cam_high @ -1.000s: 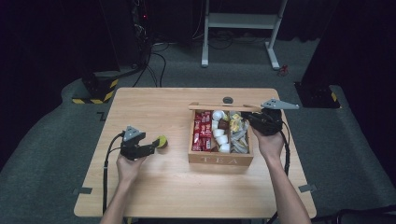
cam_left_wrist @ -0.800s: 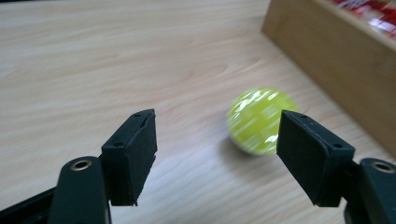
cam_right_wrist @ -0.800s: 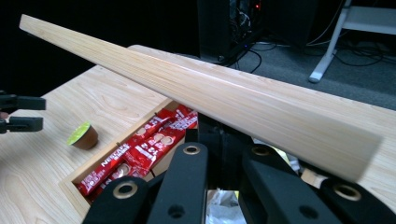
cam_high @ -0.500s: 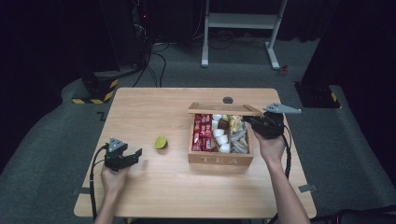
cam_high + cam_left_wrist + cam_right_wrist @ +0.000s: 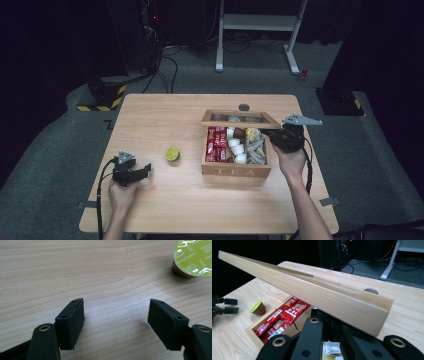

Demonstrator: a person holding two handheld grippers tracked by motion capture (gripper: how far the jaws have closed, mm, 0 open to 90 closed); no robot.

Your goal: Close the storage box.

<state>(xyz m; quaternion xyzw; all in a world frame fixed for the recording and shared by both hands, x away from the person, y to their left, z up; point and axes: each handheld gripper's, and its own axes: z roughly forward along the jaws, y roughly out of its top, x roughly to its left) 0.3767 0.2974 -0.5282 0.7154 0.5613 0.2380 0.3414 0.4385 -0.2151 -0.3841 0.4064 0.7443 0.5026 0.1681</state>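
A green-topped coffee capsule (image 5: 172,153) (image 5: 193,257) (image 5: 257,307) stands alone on the wooden table. My left gripper (image 5: 146,169) (image 5: 116,302) lies low over the table near its left front, a short way from the capsule and pointing toward it. Its jaws are open with only bare wood between them, and they have just been opening a little. A wooden tea box (image 5: 236,171) (image 5: 252,332) sits right of centre, its lid (image 5: 241,118) (image 5: 324,290) raised. My right gripper (image 5: 266,134) (image 5: 328,320) is shut on the lid's right edge.
The box holds red sachets (image 5: 214,142) (image 5: 279,320), white pods (image 5: 235,146) and paper packets. A dark round hole (image 5: 244,107) (image 5: 371,291) lies in the table behind the box. Beyond the table's far edge are cables and a white frame on the floor.
My left gripper has drawn back from the capsule toward the table's near left and sunk lower. The capsule stays where it was. The right gripper and lid have not moved.
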